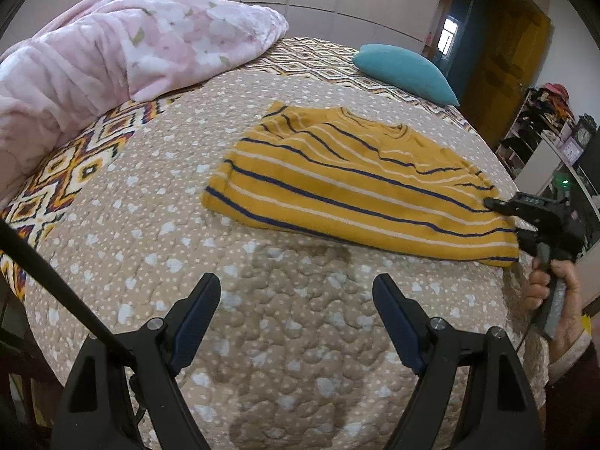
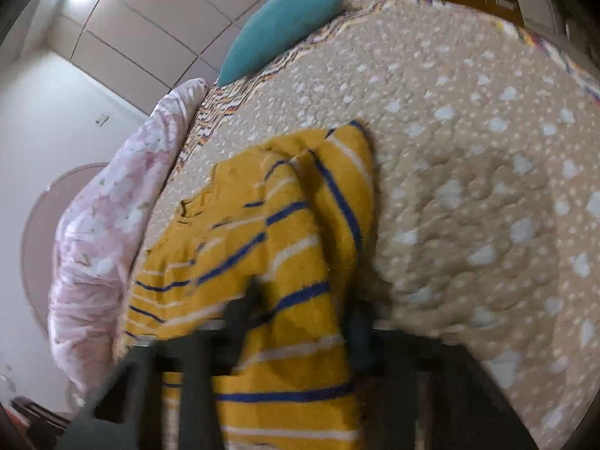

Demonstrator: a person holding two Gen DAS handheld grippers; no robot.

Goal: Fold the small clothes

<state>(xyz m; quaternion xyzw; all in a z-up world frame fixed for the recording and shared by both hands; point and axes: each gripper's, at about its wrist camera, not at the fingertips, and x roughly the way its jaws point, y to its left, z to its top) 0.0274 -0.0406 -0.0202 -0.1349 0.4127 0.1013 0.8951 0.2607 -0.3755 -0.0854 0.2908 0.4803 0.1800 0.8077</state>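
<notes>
My left gripper (image 1: 296, 292), lower centre of the left wrist view, hangs with its jaws spread wide over the beige dotted bed quilt (image 1: 150, 195) and holds nothing. The mustard striped sweater (image 1: 348, 183) lies at mid-frame on the quilt, its right edge lifted. There my right gripper (image 1: 506, 221), at the right edge of the frame, has the sweater's edge between its fingers. In the blurred right wrist view the sweater (image 2: 285, 262) fills the lower centre, its cloth running between my right gripper's (image 2: 303, 311) fingers. A teal pillow (image 1: 405, 71) rests at upper right; a pink floral blanket (image 1: 123, 48) is heaped at upper left.
</notes>
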